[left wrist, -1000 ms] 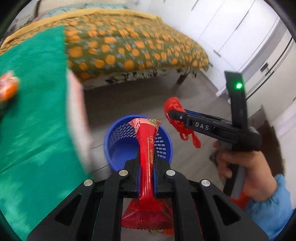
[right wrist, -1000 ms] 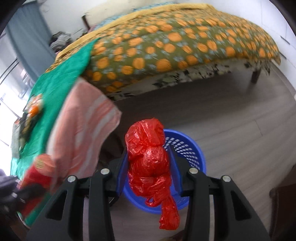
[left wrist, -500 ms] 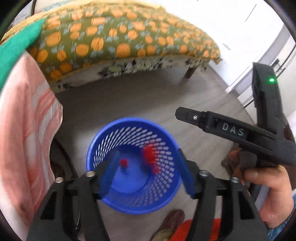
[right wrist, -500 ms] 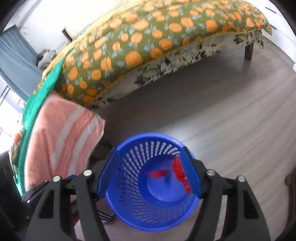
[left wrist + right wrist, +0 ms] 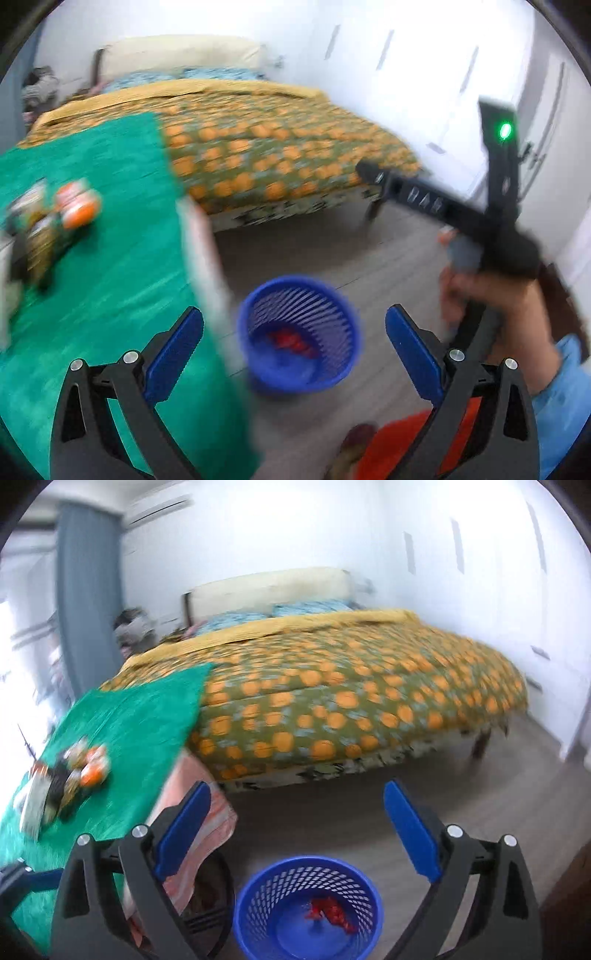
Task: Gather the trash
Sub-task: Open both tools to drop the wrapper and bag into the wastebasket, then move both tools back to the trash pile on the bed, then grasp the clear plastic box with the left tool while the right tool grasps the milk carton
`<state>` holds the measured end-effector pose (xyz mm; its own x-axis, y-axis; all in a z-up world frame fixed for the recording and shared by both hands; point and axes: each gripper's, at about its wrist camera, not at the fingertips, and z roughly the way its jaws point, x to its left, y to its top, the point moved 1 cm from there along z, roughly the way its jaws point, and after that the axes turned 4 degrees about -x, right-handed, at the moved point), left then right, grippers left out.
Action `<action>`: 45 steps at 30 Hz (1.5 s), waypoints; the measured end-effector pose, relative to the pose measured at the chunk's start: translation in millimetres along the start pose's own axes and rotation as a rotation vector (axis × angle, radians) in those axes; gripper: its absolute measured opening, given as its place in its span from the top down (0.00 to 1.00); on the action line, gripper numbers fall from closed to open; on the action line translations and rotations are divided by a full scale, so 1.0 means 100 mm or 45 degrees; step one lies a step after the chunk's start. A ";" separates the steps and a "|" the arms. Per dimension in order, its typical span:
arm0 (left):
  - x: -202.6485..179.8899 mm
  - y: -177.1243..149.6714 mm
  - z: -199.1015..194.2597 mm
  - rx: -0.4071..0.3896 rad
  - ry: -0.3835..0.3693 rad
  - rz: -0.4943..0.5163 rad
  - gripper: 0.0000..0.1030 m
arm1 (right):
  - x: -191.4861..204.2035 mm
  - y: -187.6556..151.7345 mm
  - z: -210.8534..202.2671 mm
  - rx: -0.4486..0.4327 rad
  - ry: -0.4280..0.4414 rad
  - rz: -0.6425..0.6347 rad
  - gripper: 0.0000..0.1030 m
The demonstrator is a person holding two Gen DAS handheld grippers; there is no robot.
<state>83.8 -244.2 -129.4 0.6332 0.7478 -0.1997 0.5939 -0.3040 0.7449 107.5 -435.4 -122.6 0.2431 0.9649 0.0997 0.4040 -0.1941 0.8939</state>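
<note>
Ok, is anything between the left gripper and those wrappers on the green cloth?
Nothing visible. The left gripper is open and empty, and the wrappers lie on the green cloth, with only bare cloth between. The view is blurred, though.

The left gripper (image 5: 293, 354) and the right gripper (image 5: 297, 834) are now standing wide apart and holding nothing, where a second ago each was clamping a piece of red trash (image 5: 330, 915). That trash is now lying at the bottom of the blue basket (image 5: 258, 893) (the pieces are blurring together). Both grippers are lifting away from the basket, so the green cloth (image 5: 122, 236) and the wrappers (image 5: 75, 203) on it are coming back into sight.
</note>
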 end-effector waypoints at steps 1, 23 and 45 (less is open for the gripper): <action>0.12 -0.12 -0.09 0.014 0.030 -0.007 0.05 | 0.12 -0.04 -0.01 0.012 0.021 -0.031 0.11; 3.21 -0.04 -0.96 0.022 0.595 -0.005 0.09 | 2.74 -1.04 -0.45 0.245 0.496 -0.338 0.11; 3.65 -0.83 -1.73 0.000 0.454 -0.600 0.55 | 3.51 -0.83 -0.16 0.336 0.512 -0.405 0.11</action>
<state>180.2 155.8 -154.0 0.0949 0.9546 -0.2825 0.7706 0.1092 0.6279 145.0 -77.7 -154.3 -0.2596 0.9645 0.0482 0.6211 0.1285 0.7731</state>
